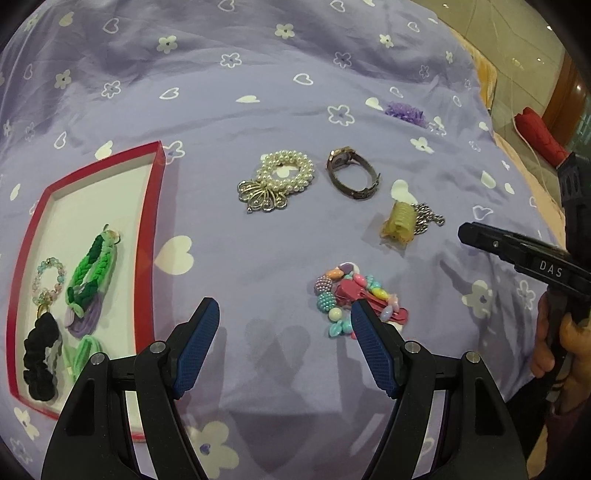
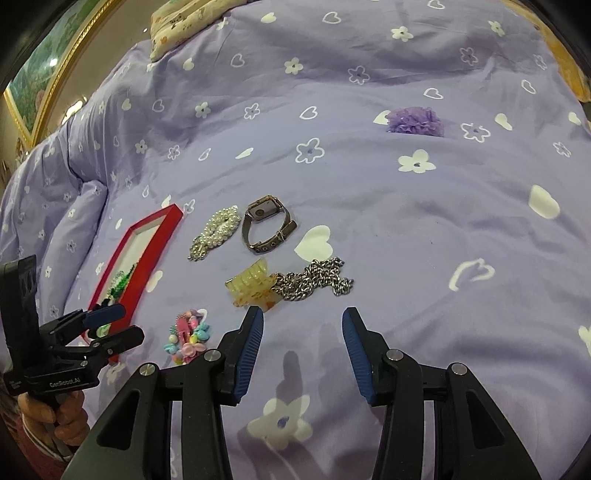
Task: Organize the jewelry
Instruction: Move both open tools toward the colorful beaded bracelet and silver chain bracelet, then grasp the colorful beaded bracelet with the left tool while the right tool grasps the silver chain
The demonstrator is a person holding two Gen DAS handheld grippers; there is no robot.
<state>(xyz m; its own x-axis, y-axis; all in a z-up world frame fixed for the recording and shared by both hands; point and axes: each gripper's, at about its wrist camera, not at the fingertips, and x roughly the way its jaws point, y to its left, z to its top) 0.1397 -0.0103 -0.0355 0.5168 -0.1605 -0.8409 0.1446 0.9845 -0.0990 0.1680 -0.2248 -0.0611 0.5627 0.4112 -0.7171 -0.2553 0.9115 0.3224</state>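
Note:
A red-rimmed white tray (image 1: 153,206) (image 2: 149,254) lies at the left on the purple bedspread, holding a black scrunchie (image 1: 38,363), braided green and purple bands (image 1: 92,266) and a bead bracelet (image 1: 48,278). Loose on the cover are a pearl piece (image 1: 279,181) (image 2: 216,230), a wristwatch (image 1: 351,173) (image 2: 267,227), a yellow hair claw (image 1: 399,221) (image 2: 251,286), a silver chain (image 2: 314,280) (image 1: 428,218) and a colourful bead pile (image 1: 354,299) (image 2: 188,336). My left gripper (image 1: 284,314) hangs open just left of the bead pile. My right gripper (image 2: 303,317) is open and empty, just short of the claw and chain.
A purple pompom scrunchie (image 1: 406,110) (image 2: 415,120) lies farther back on the bed. A red object (image 1: 539,134) sits off the bed's right edge. A patterned pillow (image 2: 181,22) lies at the head, beside a gold-framed picture (image 2: 48,66). A hand (image 1: 557,343) grips the right tool.

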